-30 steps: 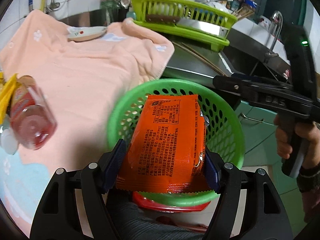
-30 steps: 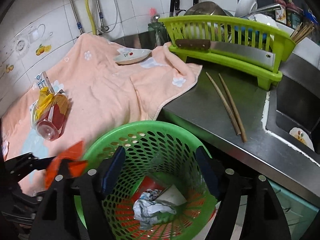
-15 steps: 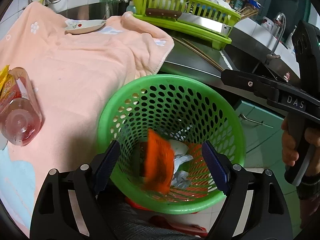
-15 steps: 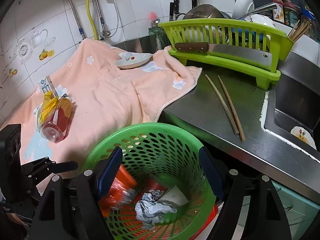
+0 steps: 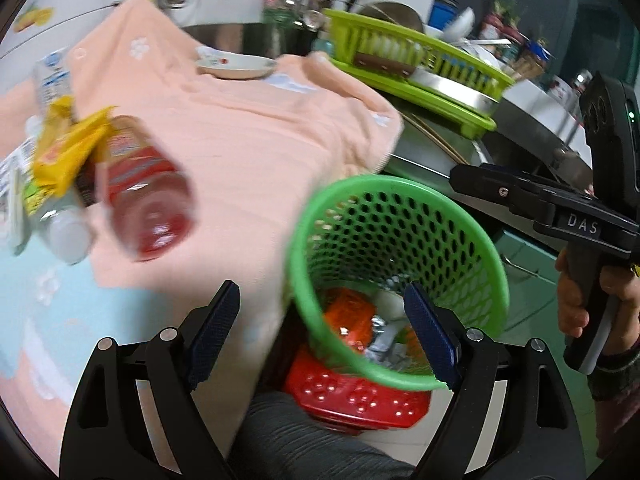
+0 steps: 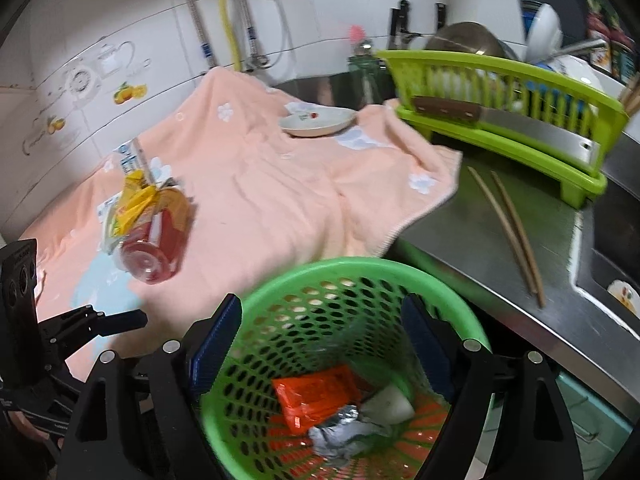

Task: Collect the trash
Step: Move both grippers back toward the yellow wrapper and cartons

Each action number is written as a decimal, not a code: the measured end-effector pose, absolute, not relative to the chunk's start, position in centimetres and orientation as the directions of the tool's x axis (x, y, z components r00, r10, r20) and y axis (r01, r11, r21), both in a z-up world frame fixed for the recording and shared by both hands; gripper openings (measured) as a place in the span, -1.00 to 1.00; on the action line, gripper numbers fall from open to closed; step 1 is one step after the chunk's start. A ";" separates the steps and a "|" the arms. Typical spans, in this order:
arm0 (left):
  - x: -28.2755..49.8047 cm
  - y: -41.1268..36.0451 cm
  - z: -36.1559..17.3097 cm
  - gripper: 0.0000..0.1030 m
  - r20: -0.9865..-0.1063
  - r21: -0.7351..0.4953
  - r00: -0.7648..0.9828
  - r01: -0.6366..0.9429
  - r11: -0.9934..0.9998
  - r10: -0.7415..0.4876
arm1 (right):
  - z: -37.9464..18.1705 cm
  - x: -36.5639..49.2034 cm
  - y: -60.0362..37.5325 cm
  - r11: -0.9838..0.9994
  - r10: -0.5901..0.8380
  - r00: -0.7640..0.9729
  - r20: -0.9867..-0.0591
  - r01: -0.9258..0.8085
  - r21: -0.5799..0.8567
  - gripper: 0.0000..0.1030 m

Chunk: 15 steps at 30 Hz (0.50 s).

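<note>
Both jaws of the left hand-held gripper (image 5: 320, 328) are seen spread wide apart with nothing between them, poised above the near rim of the green basket (image 5: 400, 184) and the edge of the peach towel (image 5: 248, 132) that covers the table. The right hand-held gripper (image 6: 320, 340) is likewise held apart and empty, directly over the basket's mouth. Inside the basket an orange wrapper (image 6: 316, 396) is seen lying on crumpled foil (image 6: 340, 436) and a white scrap — that piece of trash can be judged as collected. What remains to be gathered is found on the towel: a red-labelled bottle (image 5: 148, 196) lying on its side, with a yellow wrapper (image 5: 64, 152) draped over its far end and a clear bottle (image 5: 64, 232) just beside it. From the left hand-held gripper this cluster lies ahead and to the left, well apart from the basket; from the right one it lies further off, across the towel. The left hand is therefore judged the nearer for the next pick. The red bottle's long axis runs from its base, turned toward the cameras, away toward the tiled wall — so the jaws would need to be brought across its width rather than along it. Motion blur is present in the left view, and finer detail of the wrappers cannot be made out.
</note>
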<state>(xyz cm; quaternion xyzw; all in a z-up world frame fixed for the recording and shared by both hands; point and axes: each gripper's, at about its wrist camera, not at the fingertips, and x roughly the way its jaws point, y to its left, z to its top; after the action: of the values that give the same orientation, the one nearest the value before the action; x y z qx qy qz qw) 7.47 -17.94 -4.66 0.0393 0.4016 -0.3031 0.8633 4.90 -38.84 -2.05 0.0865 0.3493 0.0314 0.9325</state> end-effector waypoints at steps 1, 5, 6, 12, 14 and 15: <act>7.5 -17.2 -4.5 0.61 -0.715 -0.177 0.502 0.544 0.821 -0.487 | -1.9 5.2 -38.3 0.981 0.136 0.753 -0.644 -0.014 0.192 0.56; 8.0 -13.9 -4.0 0.61 -0.703 -0.178 0.545 0.487 0.855 -0.457 | -1.4 6.8 -35.8 0.976 0.193 0.742 -0.641 -0.077 0.205 0.58; 8.1 -13.1 -3.9 0.61 -0.702 -0.179 0.554 0.472 0.863 -0.448 | -1.3 7.2 -35.0 0.975 0.204 0.740 -0.641 -0.094 0.201 0.58; 9.0 -8.4 -3.9 0.61 -0.696 -0.190 0.599 0.378 0.906 -0.395 | -0.5 10.0 -30.8 0.959 0.281 0.710 -0.645 -0.185 0.214 0.58; 9.1 -7.0 -3.9 0.61 -0.693 -0.197 0.612 0.348 0.917 -0.381 | -0.3 10.9 -29.4 0.953 0.302 0.701 -0.647 -0.210 0.218 0.58; 9.2 -6.3 -4.0 0.61 -0.693 -0.201 0.616 0.335 0.921 -0.375 | -0.1 11.7 -28.4 0.947 0.322 0.691 -0.647 -0.231 0.223 0.58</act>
<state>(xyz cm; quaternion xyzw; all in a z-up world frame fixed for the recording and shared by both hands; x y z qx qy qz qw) 9.22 -6.31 -3.95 -0.0258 0.3913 -0.1975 0.8985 11.69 -28.41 -0.08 0.0622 0.3629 0.1506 0.9175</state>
